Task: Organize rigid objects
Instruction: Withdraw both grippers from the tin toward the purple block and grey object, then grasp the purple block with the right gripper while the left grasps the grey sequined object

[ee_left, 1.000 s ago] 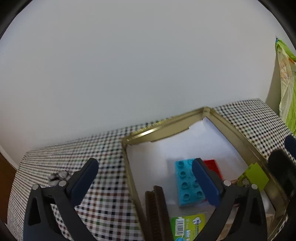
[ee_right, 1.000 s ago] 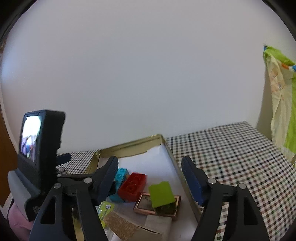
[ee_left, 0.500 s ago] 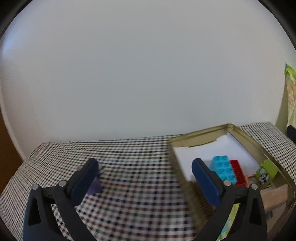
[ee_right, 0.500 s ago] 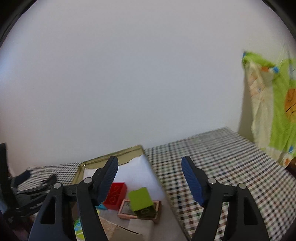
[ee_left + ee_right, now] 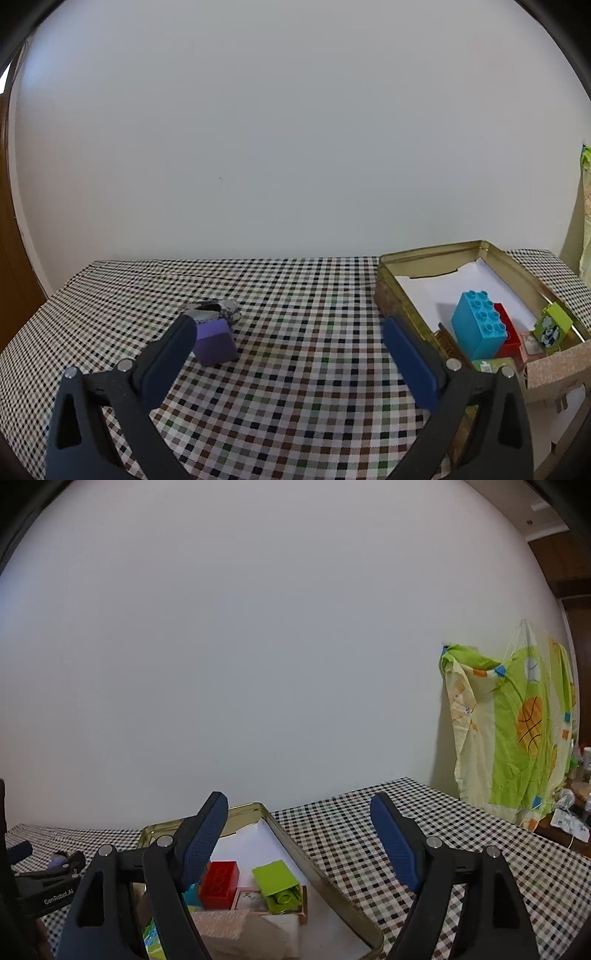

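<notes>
A purple block point(image 5: 216, 341) sits on the checked tablecloth point(image 5: 295, 406), just inside the left finger of my open left gripper point(image 5: 291, 354); nothing is gripped. Behind the block lies a grey crumpled lump point(image 5: 214, 310). At the right a gold tin point(image 5: 424, 254) holds a blue brick point(image 5: 478, 325), a red brick point(image 5: 508, 332) and a green block point(image 5: 554, 326). In the right wrist view my right gripper point(image 5: 297, 845) hangs above the tin's point(image 5: 306, 860) far right part. Its jaws are opening with nothing between them. Below it lie the red brick point(image 5: 219, 884) and the green block point(image 5: 277, 886).
A cork-patterned box point(image 5: 554, 365) lies at the tin's near end. The left gripper's frame point(image 5: 55, 878) shows at the left of the right wrist view. A green and yellow cloth point(image 5: 517, 738) hangs beyond the table's right side. A white wall backs the table.
The left gripper has swung left from over the tin to the purple block. The right gripper has turned right, away from the tin, and its jaws have widened.
</notes>
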`<state>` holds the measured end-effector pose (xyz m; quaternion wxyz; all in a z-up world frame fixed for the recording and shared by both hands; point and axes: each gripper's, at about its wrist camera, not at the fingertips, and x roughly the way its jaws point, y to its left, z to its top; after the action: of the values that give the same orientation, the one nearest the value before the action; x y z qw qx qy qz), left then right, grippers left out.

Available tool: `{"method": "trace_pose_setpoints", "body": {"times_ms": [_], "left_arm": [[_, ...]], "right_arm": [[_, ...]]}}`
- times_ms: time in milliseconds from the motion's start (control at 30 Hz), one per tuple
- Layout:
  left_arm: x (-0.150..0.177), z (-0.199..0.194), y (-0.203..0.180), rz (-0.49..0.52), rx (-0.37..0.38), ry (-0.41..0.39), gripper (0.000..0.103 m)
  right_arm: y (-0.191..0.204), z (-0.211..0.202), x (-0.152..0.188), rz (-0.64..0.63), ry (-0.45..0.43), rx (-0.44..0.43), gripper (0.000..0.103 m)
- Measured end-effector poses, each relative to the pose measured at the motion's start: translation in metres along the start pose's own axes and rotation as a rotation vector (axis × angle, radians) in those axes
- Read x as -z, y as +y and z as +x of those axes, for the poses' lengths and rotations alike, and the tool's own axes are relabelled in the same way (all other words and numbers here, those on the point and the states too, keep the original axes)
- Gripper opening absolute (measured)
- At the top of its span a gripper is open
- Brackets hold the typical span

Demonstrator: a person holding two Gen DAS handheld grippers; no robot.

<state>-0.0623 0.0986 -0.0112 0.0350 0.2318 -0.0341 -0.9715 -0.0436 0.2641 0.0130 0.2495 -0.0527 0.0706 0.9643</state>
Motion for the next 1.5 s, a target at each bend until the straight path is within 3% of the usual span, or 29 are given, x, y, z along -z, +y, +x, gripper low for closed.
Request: {"method": "trace_pose_setpoints", "body": {"times_ms": [367,633,1067,1500], "left_arm": [[0.003,-0.021,0.012,0.019,0.082,-0.039,0.102],[0.006,-0.020,0.025,0.014,0.091,-0.028,0.102],[0.003,0.003,0.076,0.005,0.015,-0.030,0.102],[-0.006,0.050,0.161,-0.062,-0.147,0.024,0.102]], "right_arm": [[0.029,-0.015,0.013,-0.021,0.031,0.000,0.081],[0.058,-0.026,0.020,0.029,0.027,-0.044,0.081],[0.133,-0.013,0.028,0.011,0.077,-0.161,0.081],[0.199,0.019,0.039,-0.076,0.238,-0.317,0.081]]}}
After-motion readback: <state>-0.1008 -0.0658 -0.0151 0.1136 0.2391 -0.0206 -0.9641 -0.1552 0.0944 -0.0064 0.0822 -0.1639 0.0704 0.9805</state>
